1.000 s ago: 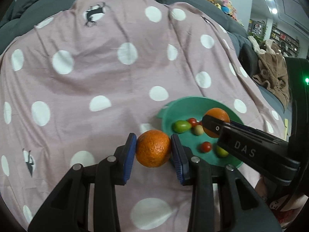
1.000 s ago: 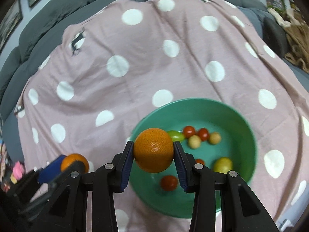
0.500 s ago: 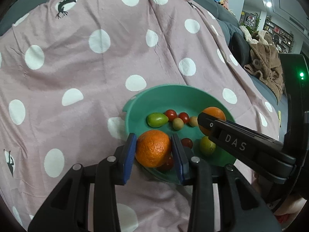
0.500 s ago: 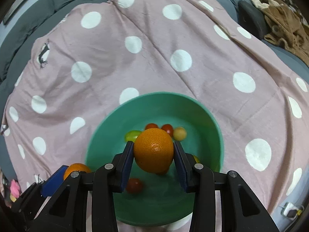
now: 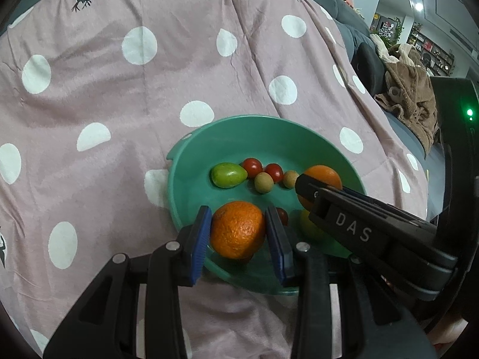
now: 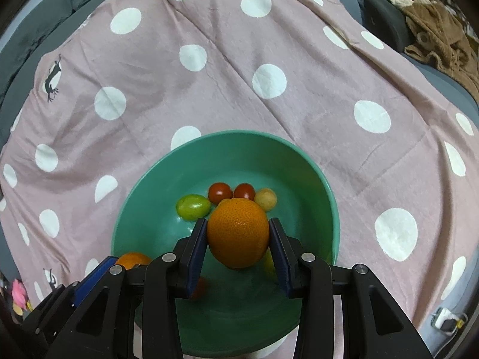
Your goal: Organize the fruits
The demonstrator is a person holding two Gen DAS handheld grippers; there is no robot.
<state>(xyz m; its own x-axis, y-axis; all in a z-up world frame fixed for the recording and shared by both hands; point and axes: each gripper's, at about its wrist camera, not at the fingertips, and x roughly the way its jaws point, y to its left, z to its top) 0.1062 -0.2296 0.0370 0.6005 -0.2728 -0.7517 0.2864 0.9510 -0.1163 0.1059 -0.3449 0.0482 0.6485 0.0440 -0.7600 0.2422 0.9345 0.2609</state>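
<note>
A green bowl sits on a pink polka-dot cloth and holds a green fruit, two red tomatoes, small yellowish fruits and a yellow fruit. My left gripper is shut on an orange over the bowl's near rim. My right gripper is shut on a second orange above the bowl's middle. In the left wrist view the right gripper reaches in from the right, with its orange showing. In the right wrist view the left gripper's orange shows at lower left.
The pink polka-dot cloth covers a dark grey sofa. A brown blanket lies at the right. A small white object lies at the cloth's lower right edge.
Both grippers moved forward with their oranges. The left one went from over the cloth to over the bowl's near rim; the right one went from the bowl's left edge to over its middle.
</note>
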